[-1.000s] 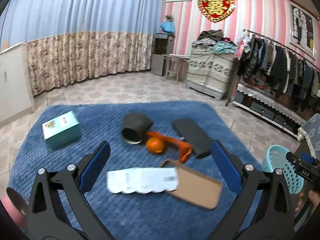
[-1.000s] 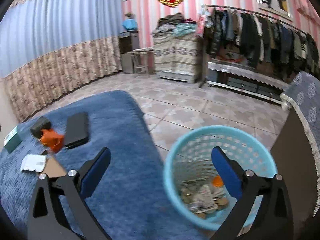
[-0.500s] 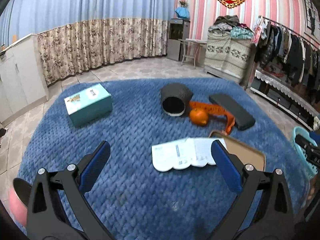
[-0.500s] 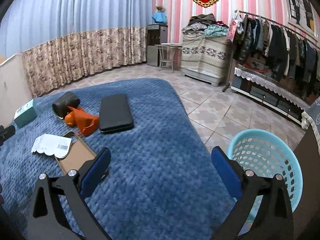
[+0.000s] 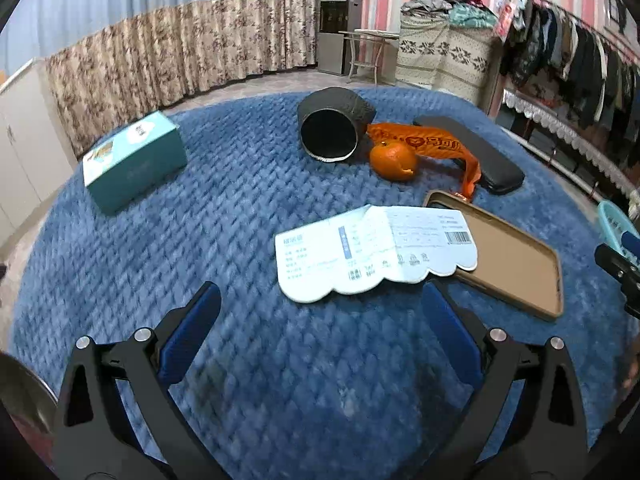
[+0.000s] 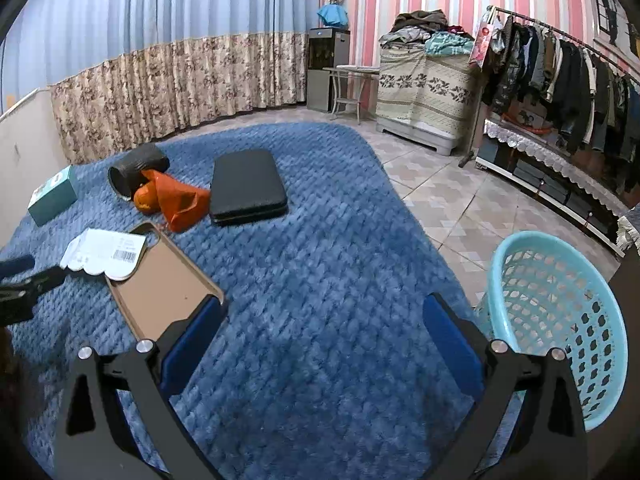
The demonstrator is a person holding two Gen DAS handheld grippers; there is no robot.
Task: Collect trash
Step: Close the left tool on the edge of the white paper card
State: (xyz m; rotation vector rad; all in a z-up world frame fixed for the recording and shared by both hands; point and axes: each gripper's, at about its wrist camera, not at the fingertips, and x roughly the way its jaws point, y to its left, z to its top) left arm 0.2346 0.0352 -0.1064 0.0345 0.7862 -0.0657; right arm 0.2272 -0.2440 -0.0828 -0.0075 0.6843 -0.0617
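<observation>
The left gripper (image 5: 320, 312), fingers spread and empty, nears the white paper (image 5: 372, 252) mid-rug; next, pinch its near edge. The right gripper (image 6: 324, 320) is spread too.

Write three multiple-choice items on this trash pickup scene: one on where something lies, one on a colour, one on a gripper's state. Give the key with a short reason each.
1. Where does the white paper slip lie?
A. Inside the basket
B. Partly over one end of the brown tray
C. On top of the teal box

2. What colour is the laundry-style basket?
A. Light blue
B. Red
C. Black

3. How is the left gripper?
A. Shut on the orange
B. Shut on the paper slip
C. Open, holding nothing

Key: B, the slip's barcode end overlaps the tray's edge on the blue rug. A, its perforated wall is pale blue. C, the blue-padded fingers stand wide apart over bare rug, with the orange far ahead by the dark cup.
</observation>
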